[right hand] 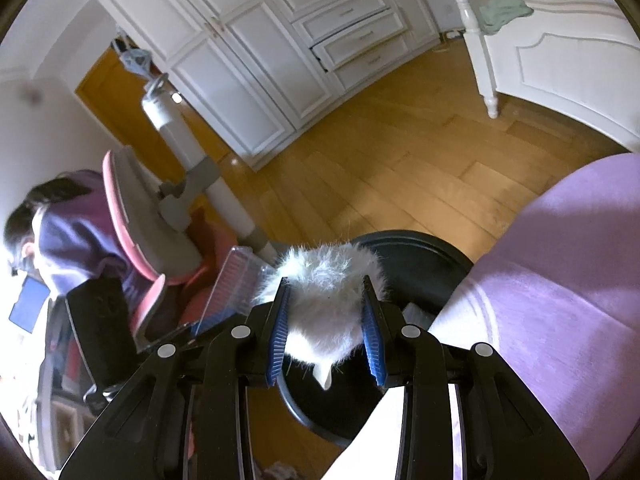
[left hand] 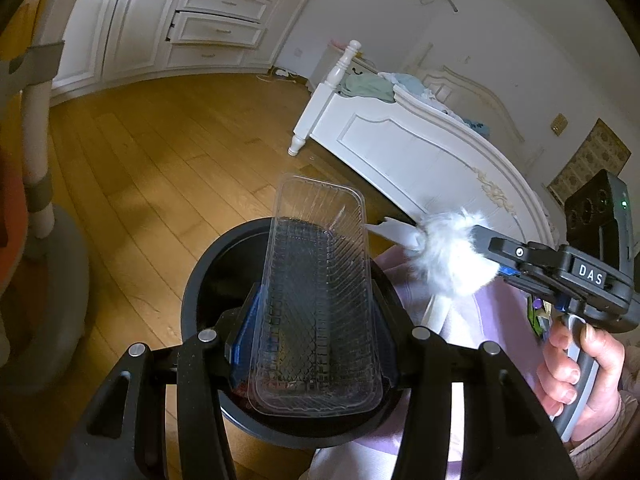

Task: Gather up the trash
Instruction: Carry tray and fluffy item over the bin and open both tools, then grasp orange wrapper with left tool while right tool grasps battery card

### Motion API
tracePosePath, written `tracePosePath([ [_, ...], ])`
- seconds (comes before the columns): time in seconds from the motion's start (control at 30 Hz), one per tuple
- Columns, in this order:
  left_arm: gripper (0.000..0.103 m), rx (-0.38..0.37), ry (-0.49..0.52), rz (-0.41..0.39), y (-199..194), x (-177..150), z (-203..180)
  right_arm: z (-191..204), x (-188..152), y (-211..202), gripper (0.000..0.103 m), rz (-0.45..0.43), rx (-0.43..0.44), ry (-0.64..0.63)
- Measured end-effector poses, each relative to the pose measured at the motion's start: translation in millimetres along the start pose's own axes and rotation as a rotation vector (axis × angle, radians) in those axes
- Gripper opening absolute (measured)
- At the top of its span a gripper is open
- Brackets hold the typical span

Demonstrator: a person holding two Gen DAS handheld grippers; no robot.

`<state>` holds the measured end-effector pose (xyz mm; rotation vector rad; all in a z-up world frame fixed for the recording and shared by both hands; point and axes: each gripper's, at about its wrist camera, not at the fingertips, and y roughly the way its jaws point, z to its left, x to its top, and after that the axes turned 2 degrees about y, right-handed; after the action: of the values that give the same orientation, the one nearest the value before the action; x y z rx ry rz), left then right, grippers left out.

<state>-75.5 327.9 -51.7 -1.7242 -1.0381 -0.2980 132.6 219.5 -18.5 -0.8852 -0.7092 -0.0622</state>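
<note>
My left gripper [left hand: 316,344] is shut on a clear ribbed plastic tray [left hand: 316,280], held lengthwise right over the mouth of a round black bin [left hand: 200,280] on the wooden floor. My right gripper [right hand: 326,320] is shut on a white fluffy ball [right hand: 326,280] with a white paper tag hanging from it, just above the black bin [right hand: 420,260]. In the left wrist view the right gripper [left hand: 476,256] comes in from the right, a hand on its handle, with the fluffy ball [left hand: 448,252] beside the bin's rim. The clear tray [right hand: 232,284] shows at the left in the right wrist view.
A lilac cushion or cover [right hand: 560,280] lies to the right of the bin. A white bed footboard [left hand: 420,152] with clothes draped on it stands behind. A pink and grey chair [right hand: 148,240] with a person in purple sits to the left. White wardrobes [right hand: 260,40] line the far wall.
</note>
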Motion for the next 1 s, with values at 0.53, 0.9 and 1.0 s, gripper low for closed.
tracePosePath([
  [0.53,0.082,0.025,0.046,-0.004,-7.0,3.1,-11.8,-13.3,-1.1,-14.8,0.063,-0.033,0.008,0.037],
  [0.9,0.082,-0.059,0.172,0.031,5.3,1.3,-85.9,-64.5,-30.5,-90.9,0.063,-0.134,0.0,0.101],
  [1.0,0.082,-0.106,0.221,0.056,15.8,-6.0,-119.3,-85.3,-40.0,-119.6,0.063,-0.171,-0.024,0.114],
])
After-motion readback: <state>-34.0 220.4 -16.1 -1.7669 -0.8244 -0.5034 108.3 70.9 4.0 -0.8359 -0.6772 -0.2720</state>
